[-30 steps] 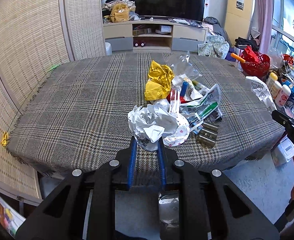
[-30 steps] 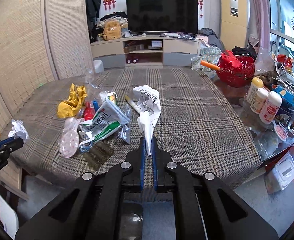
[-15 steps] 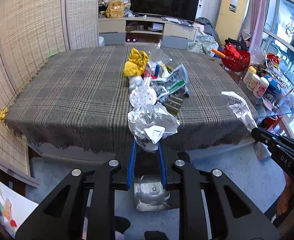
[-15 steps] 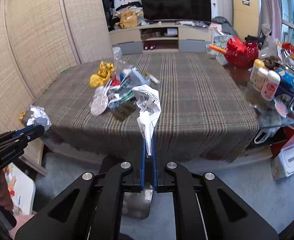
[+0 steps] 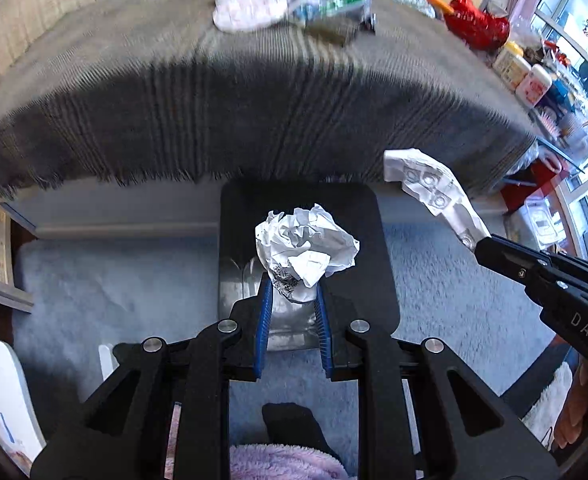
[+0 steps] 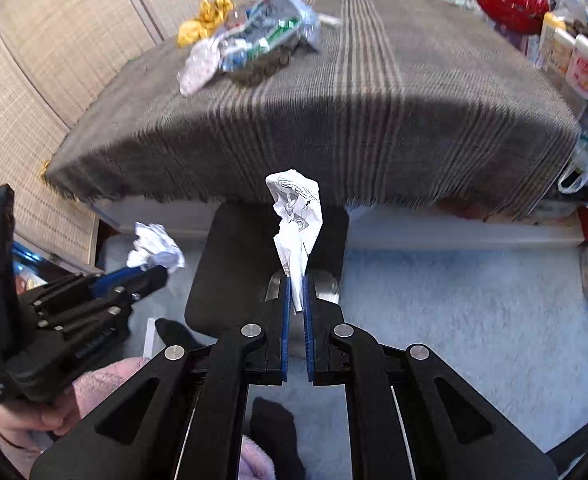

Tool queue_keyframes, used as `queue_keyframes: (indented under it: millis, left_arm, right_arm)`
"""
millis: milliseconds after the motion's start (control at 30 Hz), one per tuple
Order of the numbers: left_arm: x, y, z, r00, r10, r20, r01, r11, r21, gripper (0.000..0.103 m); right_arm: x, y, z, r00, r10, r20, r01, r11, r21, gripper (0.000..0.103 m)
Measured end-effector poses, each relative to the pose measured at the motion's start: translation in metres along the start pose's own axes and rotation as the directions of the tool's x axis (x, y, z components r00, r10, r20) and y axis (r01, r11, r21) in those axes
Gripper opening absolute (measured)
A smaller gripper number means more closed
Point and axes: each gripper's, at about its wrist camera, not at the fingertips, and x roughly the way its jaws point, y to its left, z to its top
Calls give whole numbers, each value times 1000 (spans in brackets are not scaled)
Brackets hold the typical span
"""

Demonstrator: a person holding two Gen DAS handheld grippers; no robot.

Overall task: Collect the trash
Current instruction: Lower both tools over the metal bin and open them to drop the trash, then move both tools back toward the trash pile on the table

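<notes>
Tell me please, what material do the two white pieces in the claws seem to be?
Both look like matte paper. The crumpled ball in the left claw shows sharp creases and printed text. The twisted sheet in the right claw shows line drawings and folds.

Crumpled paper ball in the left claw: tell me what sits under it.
Below the crumpled paper ball stands a black bin with a shiny liner. The paper and the left claw cover the bin's contents.

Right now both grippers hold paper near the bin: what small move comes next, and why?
Probably lower the left gripper slightly and open it: its crumpled paper ball hangs over the open black bin. The right gripper has its paper strip over it too.
</notes>
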Motion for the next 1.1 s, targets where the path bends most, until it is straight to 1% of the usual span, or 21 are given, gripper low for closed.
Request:
queue_keyframes:
  millis: [100, 167, 233, 300, 367, 467, 500, 533, 567, 600, 667, 700, 733, 767, 800, 833, 867, 900, 1000, 1100]
  left_arm:
    - [24, 6, -5, 999, -24, -48, 24, 1000, -10, 19]
    - [38, 10, -7, 996, -44, -75, 43, 999, -18, 19]
    - [48, 12, -8, 994, -50, -93, 48, 999, -20, 19]
    - [55, 13, -8, 993, -55, -104, 53, 998, -22, 20]
    - [59, 15, -7, 992, -63, -110, 60, 998, -27, 21]
    - [62, 19, -5, 992, -65, -108, 63, 998, -28, 26]
    - [63, 20, -4, 992, -61, -108, 59, 998, -26, 30]
    - [59, 21, -3, 993, -58, -106, 56, 998, -28, 34]
    - [59, 22, -2, 993, -51, -103, 49, 998, -29, 36]
    - [57, 23, -1, 994, -46, -101, 43, 999, -30, 39]
    - [54, 27, 2, 995, -36, -96, 33, 999, -34, 44]
    - [52, 29, 4, 996, -29, -90, 26, 999, -35, 51]
    - [49, 32, 4, 996, -20, -81, 17, 999, -35, 63]
    - [46, 34, 6, 997, -6, -71, 3, 999, -34, 70]
    - [42, 36, 7, 998, 11, -60, -13, 999, -30, 83]
    - [38, 39, 10, 998, 33, -51, -34, 999, -20, 91]
    - [35, 41, 13, 998, 54, -43, -54, 998, -10, 95]
    - [31, 44, 15, 997, 74, -31, -74, 997, -1, 95]
    - [18, 54, 25, 995, 96, -5, -96, 995, -9, 95]
    - [4, 66, 36, 996, 82, 35, -80, 995, -58, 95]
  right_arm:
    - [19, -2, 3, 999, 19, -48, -19, 1000, 11, 8]
    - [35, 0, 5, 996, 21, -81, -20, 1000, 14, 8]
    - [47, 0, 8, 994, 23, -110, -20, 1000, 24, 8]
    - [59, 0, 9, 990, 34, -134, -29, 999, 40, 11]
    - [69, 0, 11, 989, 39, -146, -31, 998, 52, 11]
    - [77, 2, 15, 988, 29, -153, -23, 999, 47, 12]
    - [79, 3, 17, 988, 21, -152, -14, 999, 46, 15]
    - [79, 3, 19, 989, 18, -145, -12, 999, 47, 30]
    - [80, 3, 21, 990, 16, -138, -9, 999, 50, 40]
    - [78, 3, 23, 992, 15, -124, -8, 998, 56, 55]
    - [75, 2, 27, 994, 3, -107, 3, 999, 54, 56]
    - [72, 0, 29, 995, -9, -98, 14, 999, 49, 56]
    - [68, 0, 32, 997, -29, -78, 32, 999, 40, 60]
    - [62, -2, 36, 997, -50, -54, 52, 998, 35, 65]
    - [56, -3, 38, 997, -74, -25, 75, 997, 35, 78]
    - [50, -4, 41, 995, -100, 5, 100, 994, 37, 90]
    - [43, -6, 43, 992, -124, 36, 123, 992, 39, 95]
    - [35, -7, 46, 987, -142, 74, 139, 989, 41, 99]
    - [11, -8, 55, 973, -158, 168, 154, 987, 38, 99]
    - [-12, -2, 68, 951, -161, 263, 159, 987, 32, 99]
